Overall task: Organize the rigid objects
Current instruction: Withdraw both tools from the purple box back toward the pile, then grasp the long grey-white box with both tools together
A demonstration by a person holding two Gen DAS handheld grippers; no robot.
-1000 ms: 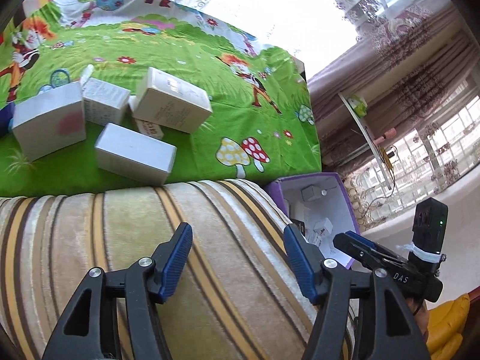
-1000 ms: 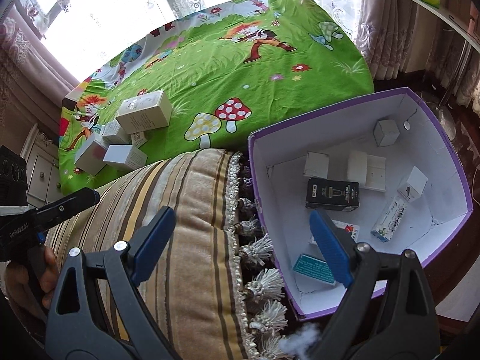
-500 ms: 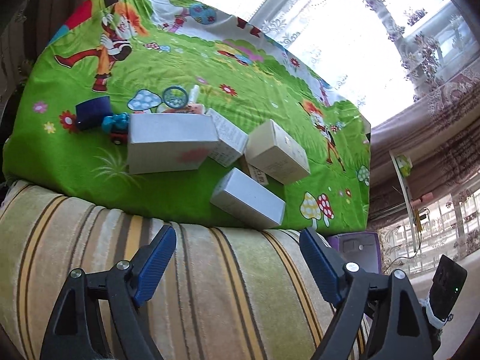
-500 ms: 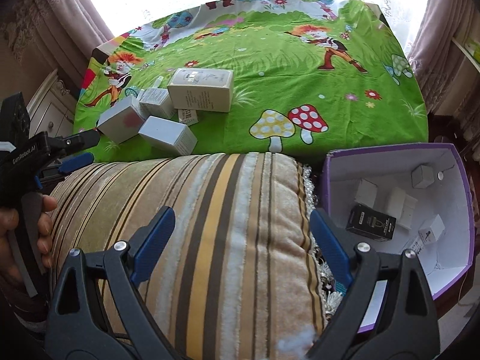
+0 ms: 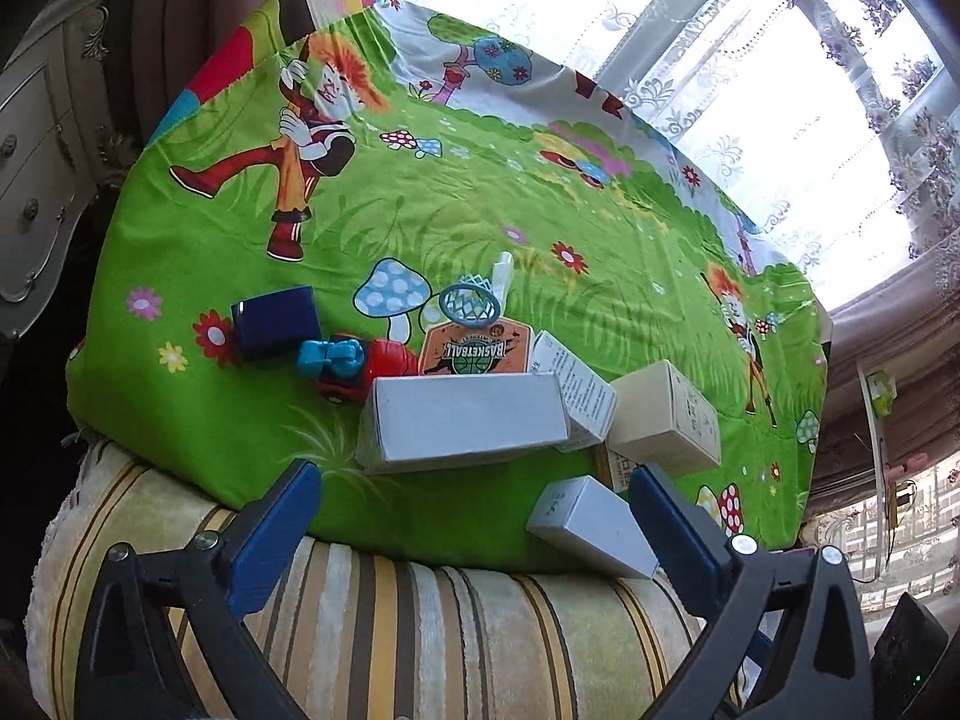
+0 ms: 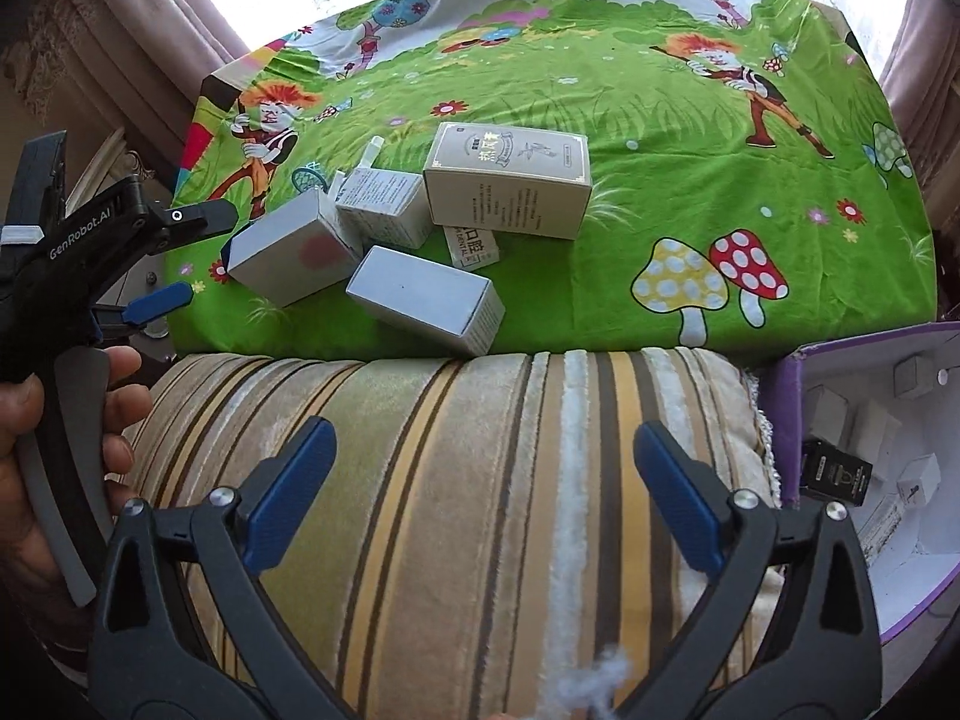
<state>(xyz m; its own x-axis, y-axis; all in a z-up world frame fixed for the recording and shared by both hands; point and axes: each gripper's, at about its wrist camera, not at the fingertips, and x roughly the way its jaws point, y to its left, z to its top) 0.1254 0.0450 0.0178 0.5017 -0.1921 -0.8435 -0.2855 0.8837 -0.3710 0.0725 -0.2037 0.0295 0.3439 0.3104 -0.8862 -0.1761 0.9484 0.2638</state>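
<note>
- Left hand-held gripper [image 5: 474,531]: jaws opening, spread wide with nothing between the pads; it hangs above the striped cushion [image 5: 384,630], angled down toward the boxes. In the right wrist view it shows at the left edge [image 6: 174,258], held by a hand [image 6: 36,438].
- Right hand-held gripper [image 6: 480,492]: jaws opening, likewise released and holding nothing, over the same striped cushion [image 6: 456,480].
- Surface: a green cartoon-print cloth [image 5: 420,204] covers the surface beyond the cushion; whether a tabletop or a bed lies under it cannot be told.
- Boxes to be organized, clustered near the cloth's front edge:
  - a long grey-white box [image 5: 465,420], with a reddish blotch on one face in the right wrist view [image 6: 294,258];
  - a smaller grey box [image 5: 591,525], nearest the cushion and just beside the left gripper's right pad [image 6: 426,300];
  - a white printed box [image 5: 576,387], touching the long box [image 6: 384,204];
  - a cream box [image 5: 666,420], the largest, with printed lettering on top [image 6: 510,186];
  - a small flat pack [image 6: 471,246] partly under the cream box.
- Toys behind the boxes: a dark blue cube [image 5: 276,321], a blue and red toy vehicle [image 5: 354,363], and a toy basketball backboard [image 5: 474,351] with a teal hoop [image 5: 469,306].
- Purple carton [image 6: 792,420]: beside the cushion at the right, open, white inside, already containing several small white boxes and a black box [image 6: 837,471].
- Surroundings: lace curtains [image 5: 720,60] over a bright window, and a pale drawer cabinet [image 5: 36,180] at the left.
</note>
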